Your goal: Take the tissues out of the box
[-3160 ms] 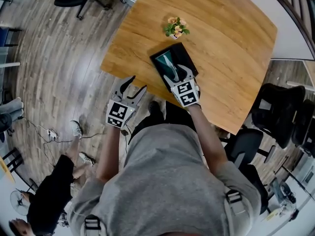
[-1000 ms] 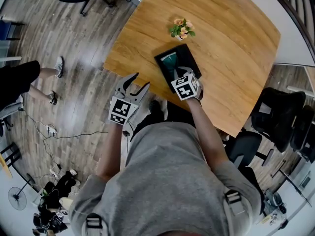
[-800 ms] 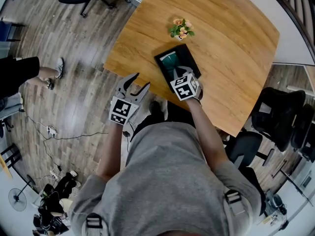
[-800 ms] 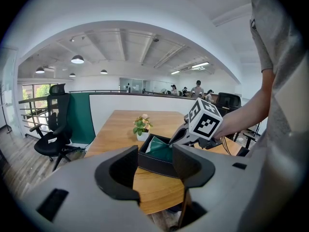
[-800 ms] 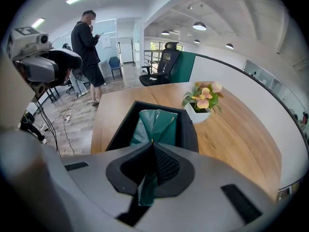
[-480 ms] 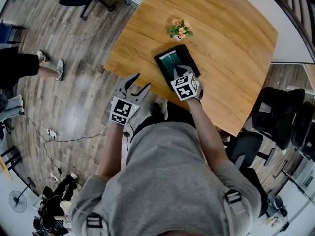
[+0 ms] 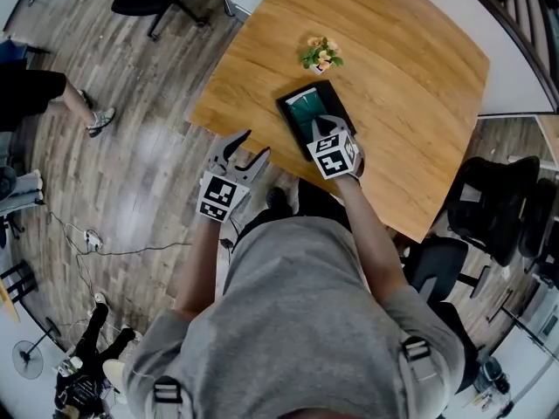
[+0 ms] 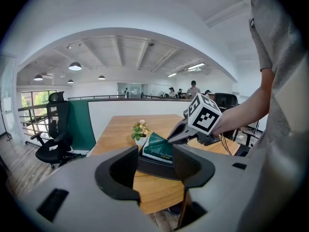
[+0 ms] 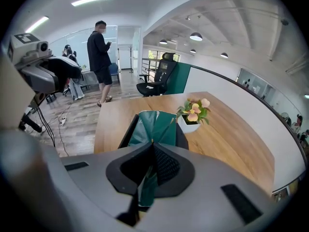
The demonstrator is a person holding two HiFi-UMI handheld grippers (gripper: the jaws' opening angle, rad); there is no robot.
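Note:
A black tissue box (image 7: pixel 293 102) lies on the wooden table (image 7: pixel 393 68), near its front edge. A dark green tissue pack (image 7: pixel 306 109) sticks up out of it at a tilt. My right gripper (image 7: pixel 320 123) is above the box, shut on the pack's near end. In the right gripper view the jaws (image 9: pixel 152 146) pinch the green pack (image 9: pixel 155 125) above the box (image 9: pixel 126 128). My left gripper (image 7: pixel 248 149) hangs open off the table's left edge with nothing in it. From the left gripper view (image 8: pixel 155 157), the pack (image 8: pixel 158 148) rises from the box (image 8: pixel 159 167) in the right gripper (image 8: pixel 170 139).
A small potted flower (image 7: pixel 320 53) stands just beyond the box, also in the right gripper view (image 9: pixel 193 114). Black office chairs (image 7: pixel 493 201) stand right of the table. A person (image 9: pixel 100 47) stands on the wood floor to the left, with cables (image 7: pixel 87 238) nearby.
My right gripper has risen a little, lifting the green pack's end higher out of the box. A person on the floor at the left has walked on. The left gripper stays open.

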